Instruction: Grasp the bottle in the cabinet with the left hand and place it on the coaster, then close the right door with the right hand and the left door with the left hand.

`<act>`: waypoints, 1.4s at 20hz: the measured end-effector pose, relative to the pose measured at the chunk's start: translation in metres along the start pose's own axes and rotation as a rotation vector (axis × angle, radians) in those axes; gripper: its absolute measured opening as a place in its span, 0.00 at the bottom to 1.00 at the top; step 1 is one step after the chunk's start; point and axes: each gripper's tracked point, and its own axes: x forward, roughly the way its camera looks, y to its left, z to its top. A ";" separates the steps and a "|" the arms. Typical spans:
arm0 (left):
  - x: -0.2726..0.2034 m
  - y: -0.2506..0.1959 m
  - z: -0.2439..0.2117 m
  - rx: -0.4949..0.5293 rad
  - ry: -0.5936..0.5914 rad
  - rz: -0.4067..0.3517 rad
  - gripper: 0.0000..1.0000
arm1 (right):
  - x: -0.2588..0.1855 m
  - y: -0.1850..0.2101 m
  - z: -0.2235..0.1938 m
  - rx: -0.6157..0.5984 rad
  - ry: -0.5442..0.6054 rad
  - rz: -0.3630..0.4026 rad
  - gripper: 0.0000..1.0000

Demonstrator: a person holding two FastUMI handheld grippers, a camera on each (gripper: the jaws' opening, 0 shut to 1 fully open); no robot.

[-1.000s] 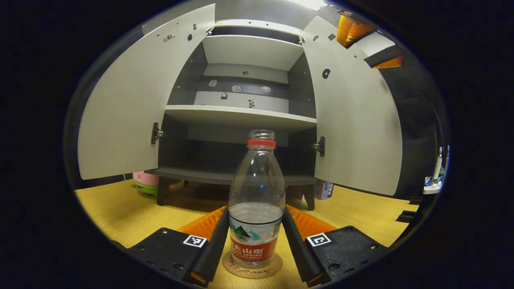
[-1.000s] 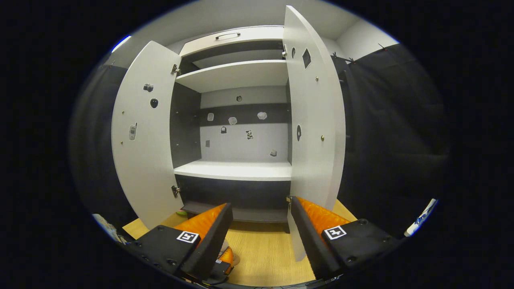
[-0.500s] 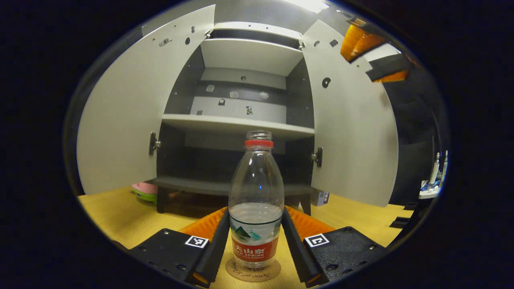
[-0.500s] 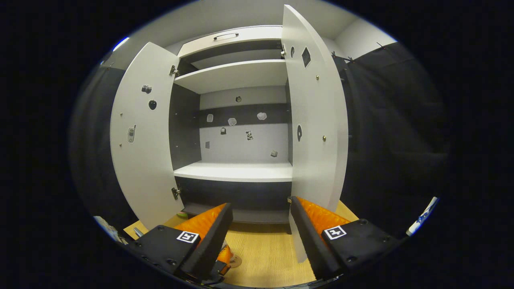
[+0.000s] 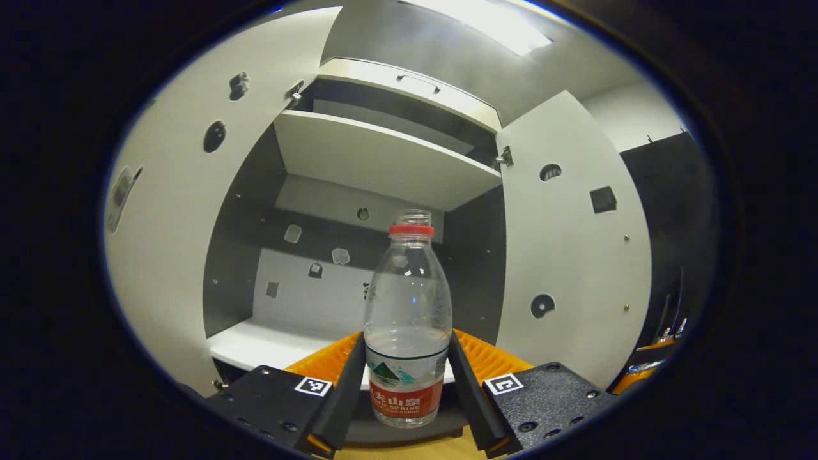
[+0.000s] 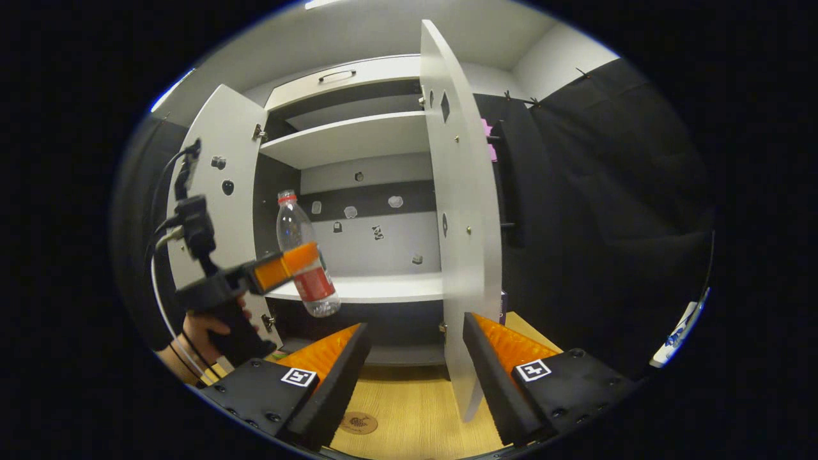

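Lifted off the coaster [image 6: 358, 422] since a second ago, the bottle [image 5: 407, 326] now hangs well above it, clamped in the left gripper [image 5: 406, 390]. Placement looks undone. Right gripper [image 6: 415, 377] gapes empty near the right door [image 6: 461, 243].

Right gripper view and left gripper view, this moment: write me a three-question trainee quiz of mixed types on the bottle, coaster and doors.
1. True or false: the bottle stands on the coaster.
2. What does the left gripper hold? A) a cabinet door B) the bottle C) nothing
3. Fill in: both cabinet doors, the left door and the right door, are ____.

Key: 1. False; the bottle is held in the air, tilted, in front of the cabinet, and the coaster lies bare on the table. 2. B. 3. Open.
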 end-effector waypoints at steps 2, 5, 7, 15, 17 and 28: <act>0.047 0.009 0.010 0.015 0.031 -0.006 0.72 | -0.004 -0.014 -0.005 0.004 0.002 -0.042 0.97; 0.110 0.021 -0.003 0.019 0.092 0.018 0.73 | -0.011 -0.034 -0.011 -0.006 -0.002 -0.097 1.00; 0.135 0.027 -0.021 0.045 0.134 0.045 0.74 | -0.016 -0.043 -0.013 0.007 -0.005 -0.118 0.97; 0.149 0.048 -0.078 0.104 0.239 0.090 0.77 | -0.026 -0.078 -0.007 0.049 -0.035 -0.198 0.97; 0.147 0.052 -0.089 0.126 0.236 0.095 0.77 | -0.024 -0.084 -0.010 0.059 -0.020 -0.206 0.97; 0.119 0.039 -0.033 0.063 0.095 0.069 0.94 | -0.039 -0.101 -0.007 0.072 -0.036 -0.227 0.97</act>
